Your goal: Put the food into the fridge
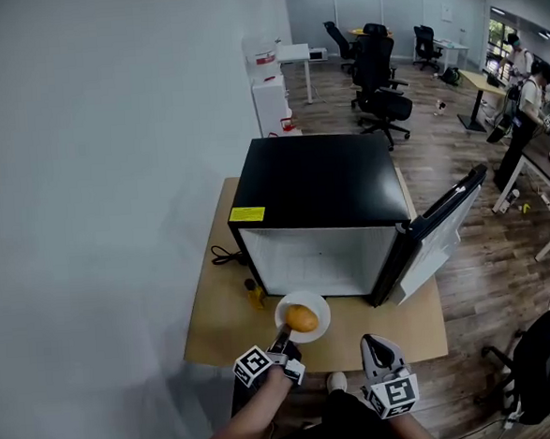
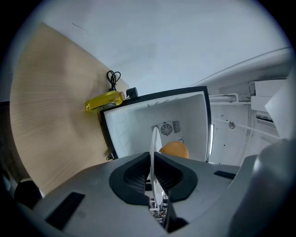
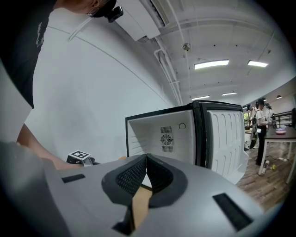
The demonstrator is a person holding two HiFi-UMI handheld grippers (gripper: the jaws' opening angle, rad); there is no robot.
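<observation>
A white plate (image 1: 315, 303) carrying a round orange food item (image 1: 302, 318) hangs just in front of the open black mini fridge (image 1: 314, 178). My left gripper (image 1: 283, 336) is shut on the plate's near rim. In the left gripper view the plate (image 2: 154, 141) shows edge-on between the closed jaws, with the orange food (image 2: 174, 149) beyond it and the white fridge interior (image 2: 134, 125) behind. My right gripper (image 1: 376, 342) is lower right of the plate, shut and holding nothing. Its own view shows the right gripper (image 3: 146, 158) facing the fridge interior (image 3: 157, 132).
The fridge stands on a wooden table (image 1: 220, 311), its door (image 1: 440, 230) swung open to the right. A yellow bottle (image 1: 254, 294) and a black cable (image 1: 226, 256) lie left of the fridge. Office chairs (image 1: 378, 75) and a person (image 1: 526, 121) are far behind.
</observation>
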